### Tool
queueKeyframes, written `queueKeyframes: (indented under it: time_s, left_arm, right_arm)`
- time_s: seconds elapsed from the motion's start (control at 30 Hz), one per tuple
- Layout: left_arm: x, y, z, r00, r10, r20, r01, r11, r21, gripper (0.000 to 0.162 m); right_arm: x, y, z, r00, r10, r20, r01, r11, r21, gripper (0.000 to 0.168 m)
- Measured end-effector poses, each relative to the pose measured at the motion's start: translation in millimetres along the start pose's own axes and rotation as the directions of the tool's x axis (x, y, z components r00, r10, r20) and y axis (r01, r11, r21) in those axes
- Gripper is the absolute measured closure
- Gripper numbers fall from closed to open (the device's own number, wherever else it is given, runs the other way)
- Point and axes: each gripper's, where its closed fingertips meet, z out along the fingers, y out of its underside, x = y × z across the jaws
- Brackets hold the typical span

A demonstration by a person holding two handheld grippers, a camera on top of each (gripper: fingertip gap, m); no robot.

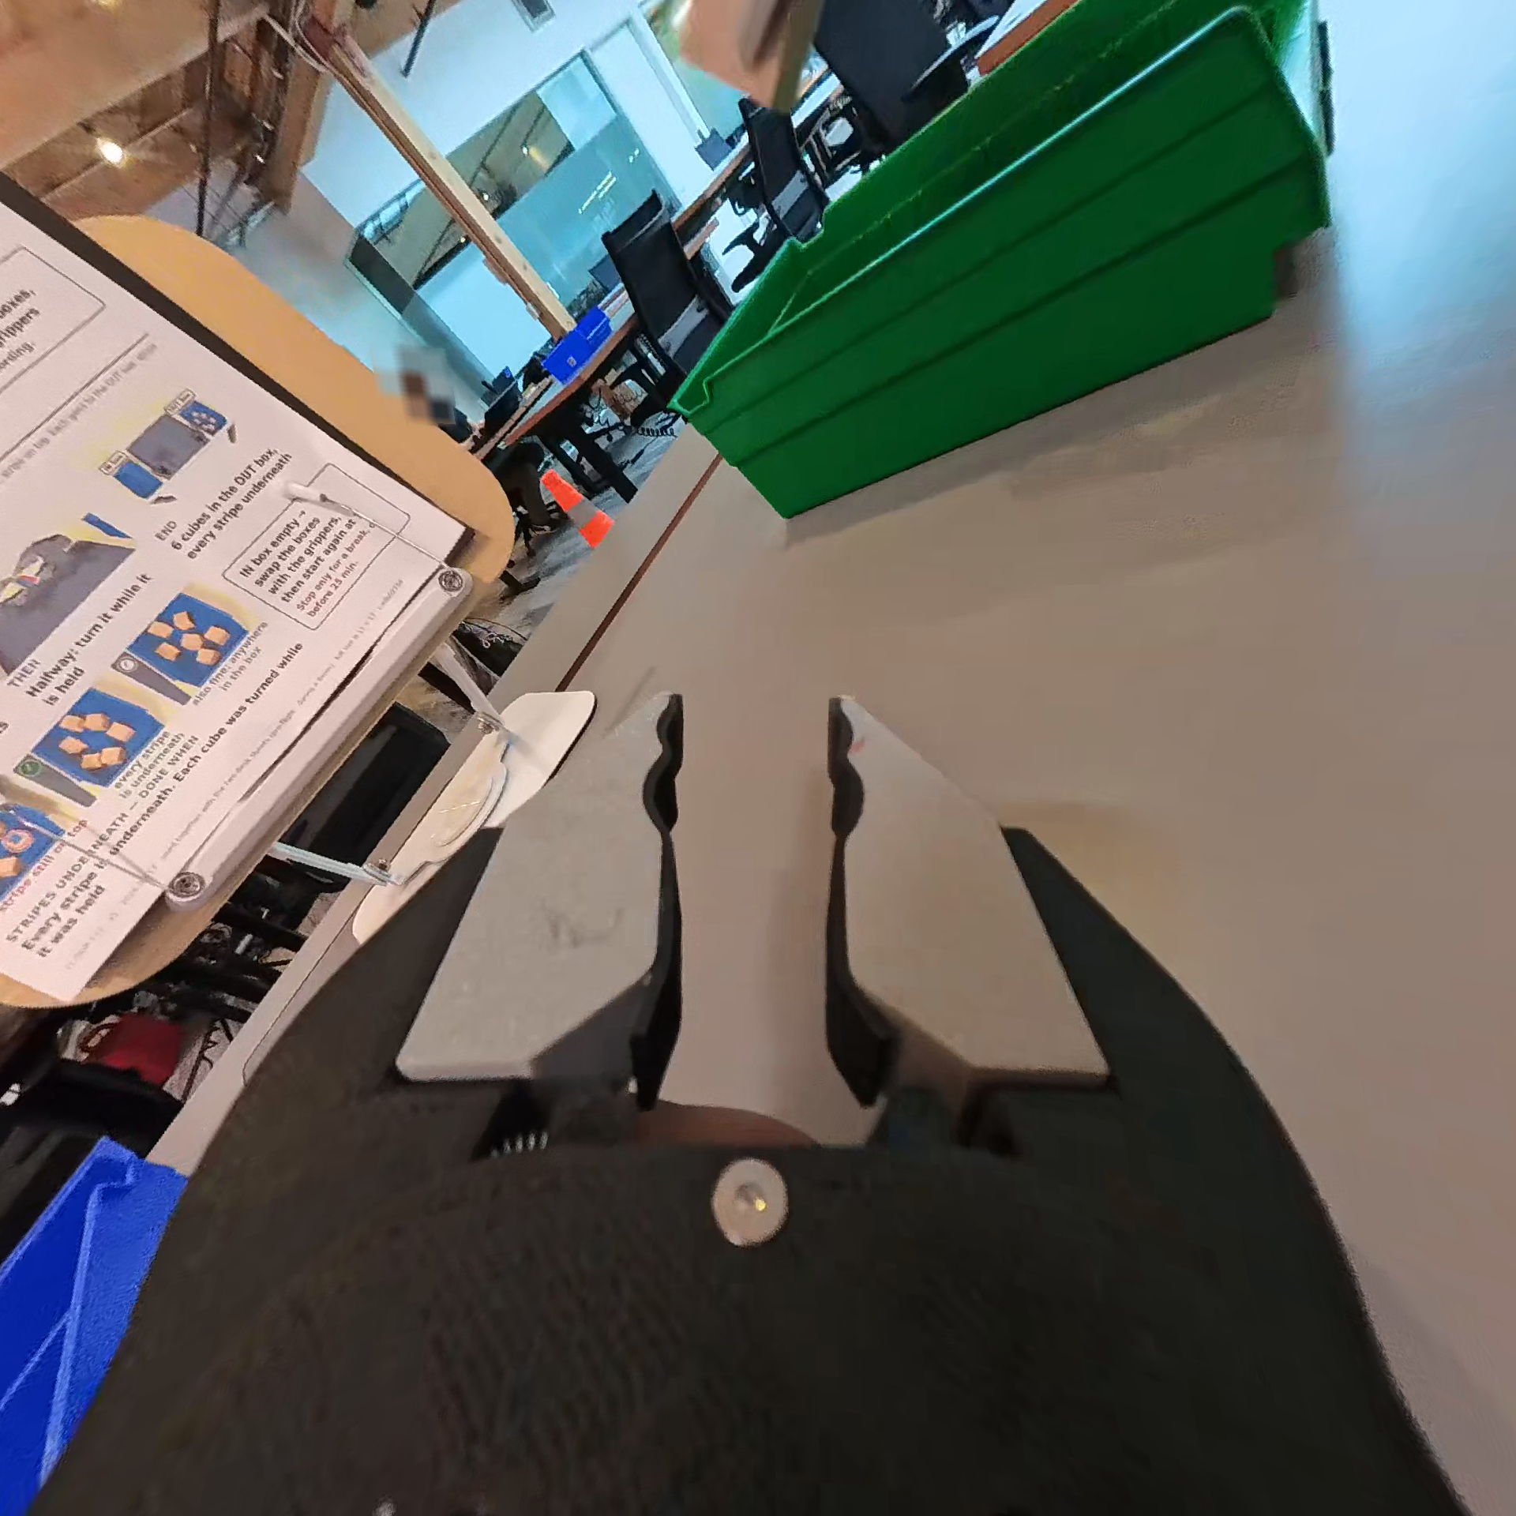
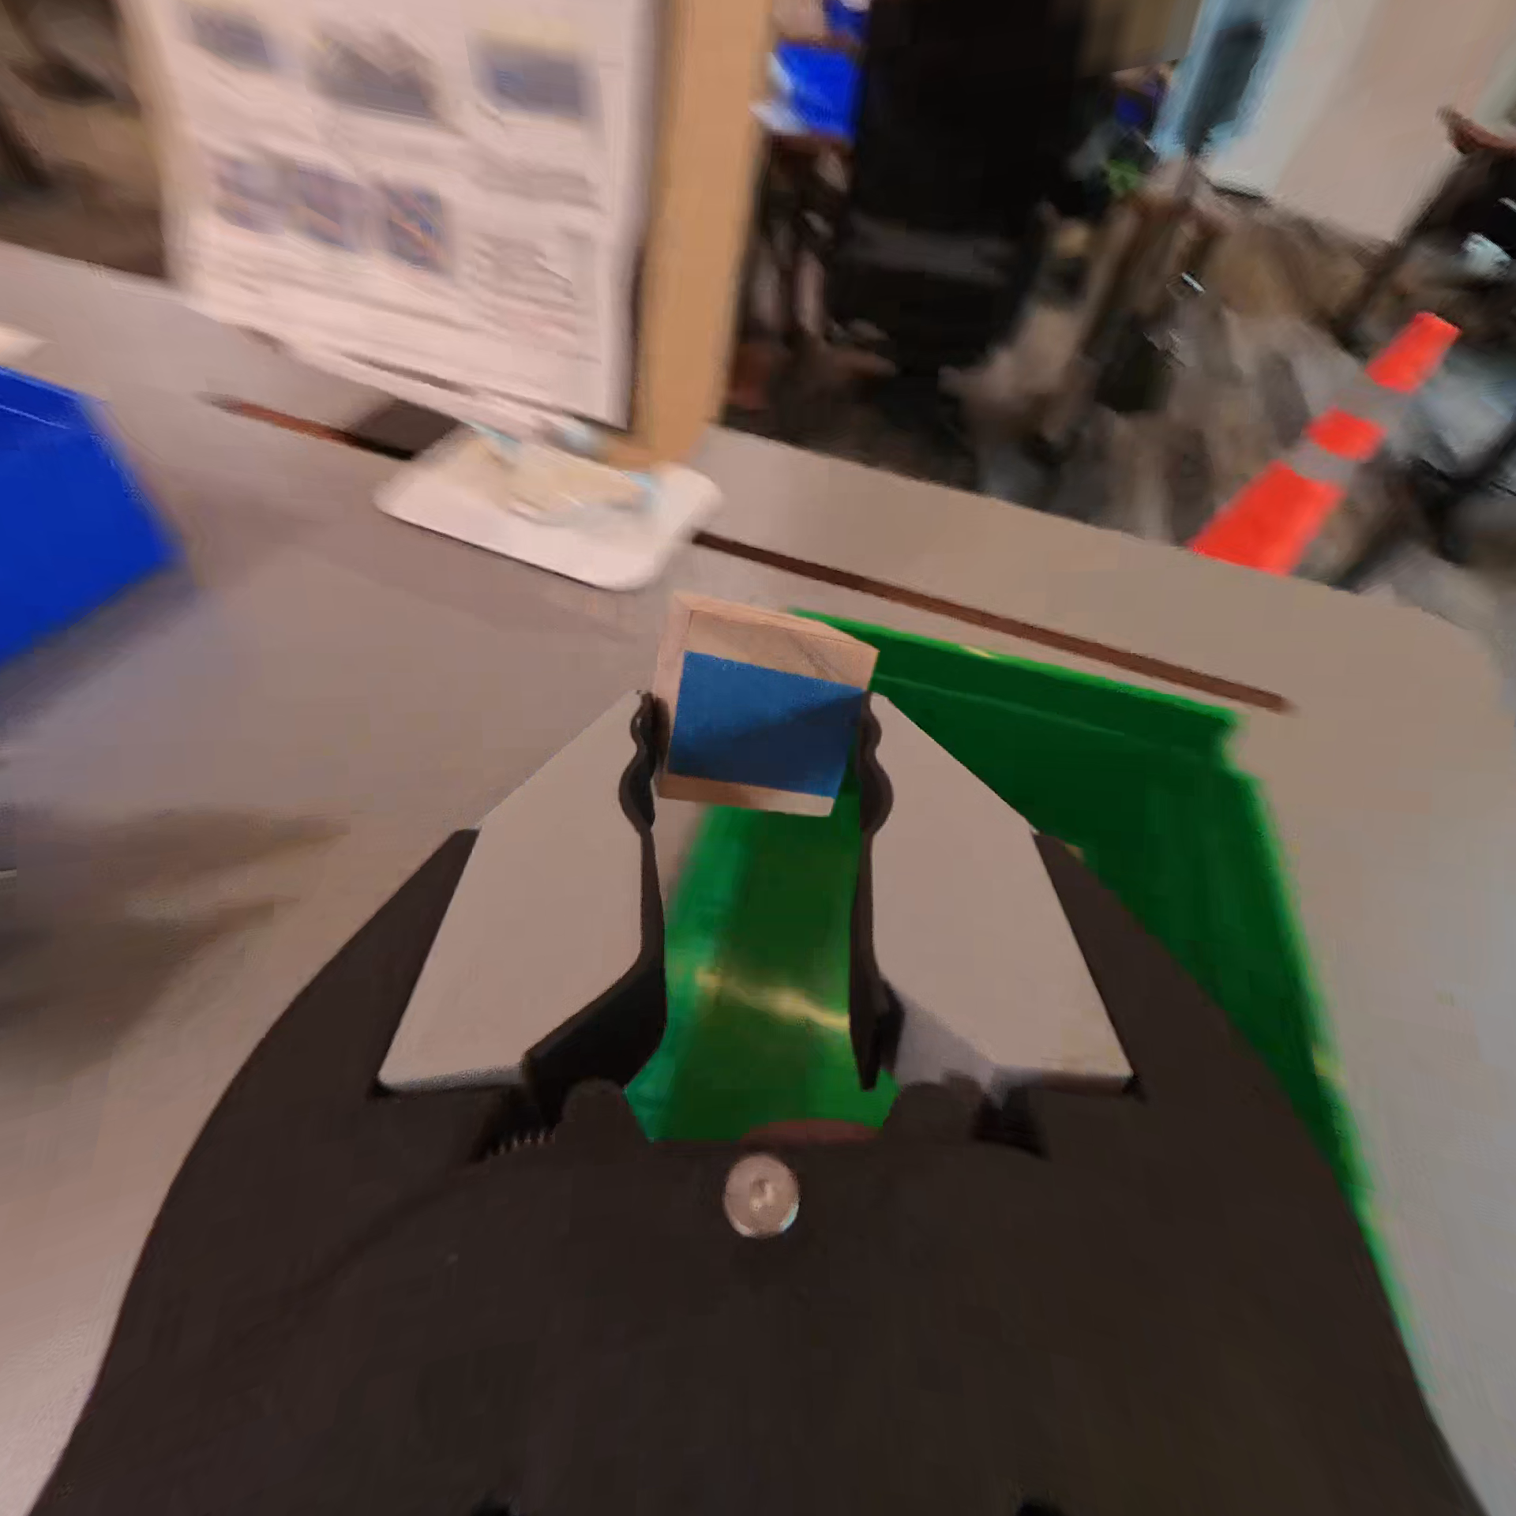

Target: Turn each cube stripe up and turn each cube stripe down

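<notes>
cube (image 2: 759,714) first: a wooden block with a broad blue stripe across the face turned toward my right wrist camera, pale wood showing above and below the stripe. it sits pinched between the tips of my right hand-held gripper (image 2: 753,742), whose fingers (image 2: 644,767) press against its two sides, so that one is closed on the cube and lifted off the desk (image 2: 344,738). below and behind the cube i see the green bin (image 2: 1066,787), its open inside visible between the fingers; the cube hangs over the bin's near part, not touching it as far as i can tell. the right view is smeared with motion blur, so finer detail is lost.

my left hand-held gripper (image 1: 753,751) holds nothing; its fingers (image 1: 664,763) stand moderately apart with only bare grey desk (image 1: 1148,779) seen between them. the left view is tilted. further along the desk in that view sits the stacked green bin (image 1: 1025,328), well apart from the left fingertips. to the left stands an instruction sheet (image 1: 164,615) clipped on a wooden board, on a white stand base (image 1: 545,738) at the desk edge. a blue bin (image 1: 57,1312) shows at the lower left corner, and also at the left edge of the right view (image 2: 66,525). an orange traffic cone (image 1: 578,509) stands on the floor beyond the desk.
</notes>
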Motion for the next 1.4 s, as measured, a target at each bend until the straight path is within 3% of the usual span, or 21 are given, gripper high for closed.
queueKeyframes:
  time_s: [0.07, 0.17, 0.3, 0.4, 0.5, 0.63, 0.73, 0.8, 0.9, 1.0, 1.07, 1.17, 1.27, 1.4]
  left_arm:
    - [2, -1, 0, 1.000, 0.003, -0.006, -0.003, 1.000, 0.004, 0.129]
    - [4, 4, 2, 1.000, 0.024, -0.001, -0.024, 1.000, -0.021, 0.130]
    - [6, 13, 5, 1.000, 0.014, -0.012, -0.015, 0.999, -0.051, 0.130]
    - [4, 18, 5, 1.000, -0.001, -0.009, 0.001, 0.997, -0.073, 0.130]
    - [3, 20, 5, 1.000, -0.021, -0.015, 0.020, 0.996, -0.083, 0.130]
    - [5, 22, 7, 1.000, -0.018, -0.018, 0.017, 0.995, -0.100, 0.129]
    - [7, 25, 9, 1.000, -0.019, -0.024, 0.016, 0.994, -0.112, 0.129]
    - [8, 29, 10, 1.000, -0.018, -0.021, 0.015, 0.992, -0.127, 0.129]
    - [10, 36, 14, 0.999, -0.031, -0.015, 0.028, 0.987, -0.160, 0.129]
    - [14, 40, 16, 0.999, -0.030, -0.018, 0.026, 0.983, -0.181, 0.129]
    - [16, 39, 16, 1.000, -0.001, -0.016, -0.002, 0.984, -0.179, 0.129]
    - [19, 37, 15, 1.000, 0.010, -0.020, -0.013, 0.983, -0.183, 0.128]
    - [17, 29, 10, 0.998, -0.068, -0.010, 0.065, 0.982, -0.176, 0.127]
    - [-27, -1, -15, 0.977, -0.172, 0.124, 0.191, 0.969, -0.159, 0.127]
  right_arm:
    - [43, 29, 23, 0.995, -0.040, -0.097, 0.022, 0.983, -0.180, 0.123]
    - [65, 81, 59, 0.993, -0.049, -0.109, 0.002, 0.918, -0.397, 0.121]
    - [79, 141, 92, 0.988, -0.075, -0.136, -0.019, 0.810, -0.586, 0.122]
    - [82, 159, 97, 0.986, -0.092, -0.141, -0.021, 0.761, -0.648, 0.116]
    - [80, 128, 89, 0.985, -0.070, -0.156, -0.031, 0.824, -0.565, 0.113]
    - [50, 53, 61, 0.991, -0.056, -0.120, 0.012, 0.939, -0.344, 0.113]
    - [-14, 0, 34, 0.998, -0.053, 0.029, 0.056, 0.991, -0.121, 0.114]
    - [-71, -13, 22, 0.979, -0.069, 0.193, 0.072, 0.997, -0.007, 0.116]
    - [-144, 14, 31, 0.911, -0.008, 0.412, 0.016, 1.000, -0.015, 0.114]
    - [-176, 56, 64, 0.893, 0.018, 0.449, -0.010, 1.000, -0.019, 0.117]
    - [-187, 85, 79, 0.890, 0.037, 0.454, 0.025, 0.991, -0.129, 0.119]
    - [-191, 89, 82, 0.888, -0.003, 0.460, 0.049, 0.995, -0.088, 0.127]
    - [-189, 103, 85, 0.886, 0.018, 0.463, 0.066, 0.984, -0.164, 0.121]
    - [-185, 97, 80, 0.892, 0.015, 0.452, 0.052, 0.990, -0.134, 0.122]
